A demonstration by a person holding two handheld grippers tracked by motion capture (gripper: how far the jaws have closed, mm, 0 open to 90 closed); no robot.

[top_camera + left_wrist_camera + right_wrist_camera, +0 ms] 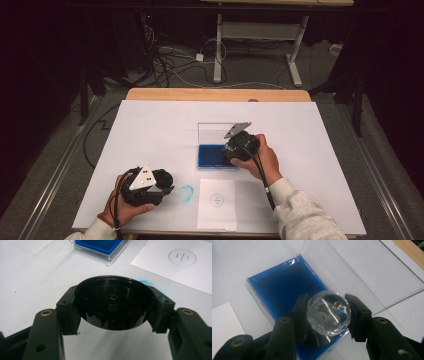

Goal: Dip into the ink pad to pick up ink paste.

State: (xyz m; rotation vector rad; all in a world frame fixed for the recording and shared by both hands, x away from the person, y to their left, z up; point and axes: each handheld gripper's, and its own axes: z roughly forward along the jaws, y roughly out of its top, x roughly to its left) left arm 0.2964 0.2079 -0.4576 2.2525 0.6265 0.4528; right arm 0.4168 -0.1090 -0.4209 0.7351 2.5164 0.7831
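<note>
A round black cap (113,306) sits between the jaws of my left gripper (113,315), which is shut on its sides. In the high view that left gripper (167,184) is low over the table's near left. My right gripper (328,316) is shut on a stamp with a clear faceted crystal knob (328,307). The stamp's dark base (317,340) rests on the near end of the blue ink pad (287,282). From above, the right gripper (232,152) points down onto the ink pad (210,156).
The pad's clear lid (215,131) stands open behind it. A white paper sheet (216,205) with a stamped circle mark (182,257) lies near the front edge. A blue ink smudge (185,193) stains the white table cover (150,130) beside the left gripper.
</note>
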